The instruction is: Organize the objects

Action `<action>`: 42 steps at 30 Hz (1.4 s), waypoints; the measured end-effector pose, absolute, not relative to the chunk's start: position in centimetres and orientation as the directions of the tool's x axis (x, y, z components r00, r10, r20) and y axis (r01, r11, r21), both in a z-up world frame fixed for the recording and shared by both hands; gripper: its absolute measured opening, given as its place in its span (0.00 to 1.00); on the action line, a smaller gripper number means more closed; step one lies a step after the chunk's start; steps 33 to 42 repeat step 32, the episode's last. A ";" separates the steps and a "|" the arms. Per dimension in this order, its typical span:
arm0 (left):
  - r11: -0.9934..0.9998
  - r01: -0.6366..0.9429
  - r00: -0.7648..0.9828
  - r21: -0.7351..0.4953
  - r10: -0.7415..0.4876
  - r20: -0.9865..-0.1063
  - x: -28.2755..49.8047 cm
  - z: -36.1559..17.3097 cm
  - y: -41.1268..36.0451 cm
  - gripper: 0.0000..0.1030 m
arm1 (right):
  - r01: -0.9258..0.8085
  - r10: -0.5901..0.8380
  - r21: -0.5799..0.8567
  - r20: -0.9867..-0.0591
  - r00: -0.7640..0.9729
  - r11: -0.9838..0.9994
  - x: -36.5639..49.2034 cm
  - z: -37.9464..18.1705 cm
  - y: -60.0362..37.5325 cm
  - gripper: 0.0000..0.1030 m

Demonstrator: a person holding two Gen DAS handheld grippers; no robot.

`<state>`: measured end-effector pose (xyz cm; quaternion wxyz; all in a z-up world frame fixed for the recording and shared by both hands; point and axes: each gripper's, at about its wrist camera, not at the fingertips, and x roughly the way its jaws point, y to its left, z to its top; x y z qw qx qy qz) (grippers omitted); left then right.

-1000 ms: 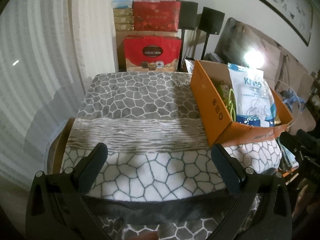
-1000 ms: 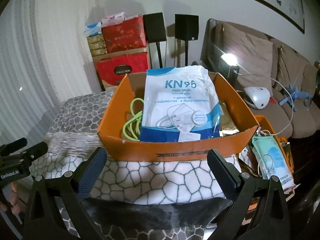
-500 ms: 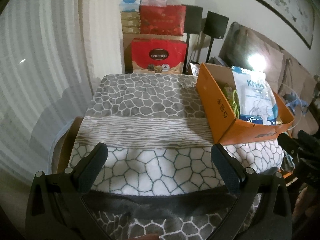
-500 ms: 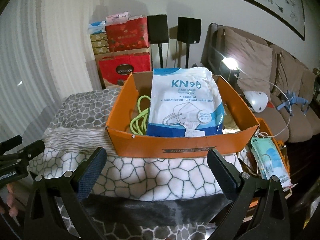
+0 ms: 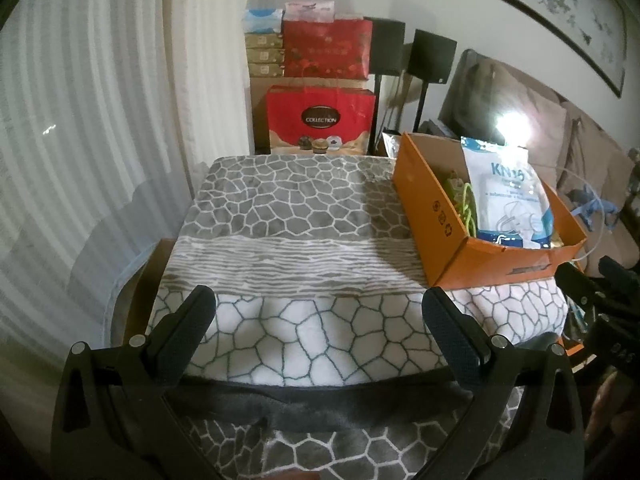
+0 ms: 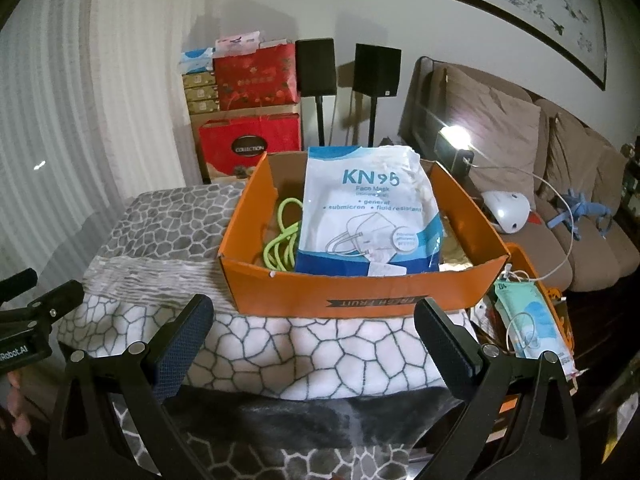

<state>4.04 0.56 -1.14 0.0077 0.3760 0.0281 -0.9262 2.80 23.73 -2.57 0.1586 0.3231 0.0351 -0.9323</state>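
An orange cardboard box (image 6: 360,300) (image 5: 436,208) stands on the right side of a table covered with a grey and white stone-pattern blanket (image 5: 288,208). Inside it lie a white and blue KN95 mask pack (image 6: 368,212) (image 5: 508,196) and a coiled lime-green cable (image 6: 280,240) (image 5: 466,208). My left gripper (image 5: 318,320) is open and empty over the blanket's near edge, left of the box. My right gripper (image 6: 312,328) is open and empty, just in front of the box's near wall.
Red gift boxes (image 5: 320,120) and two black speakers (image 6: 348,68) stand behind the table. A brown sofa (image 6: 560,168) with a white device (image 6: 506,212) is on the right. A teal mask pack (image 6: 528,320) and cables lie right of the box. A curtain (image 5: 80,140) hangs at the left.
Both grippers have drawn back and risen a little, so the box and table look smaller and farther. Both stay open and empty.
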 end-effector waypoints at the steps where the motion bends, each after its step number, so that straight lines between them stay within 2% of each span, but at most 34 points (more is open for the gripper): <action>1: -0.998 0.036 -0.716 -0.048 0.008 -0.698 4.0 -1.2 0.6 1.00 | 0.319 -0.274 0.037 -0.613 -0.741 -0.947 2.8 -2.6 23.8 0.99; 42: -0.998 0.041 -0.716 -0.039 -0.003 -0.698 4.0 -1.2 0.8 1.00 | 0.324 -0.274 0.034 -0.620 -0.735 -0.945 3.1 -2.5 23.5 0.99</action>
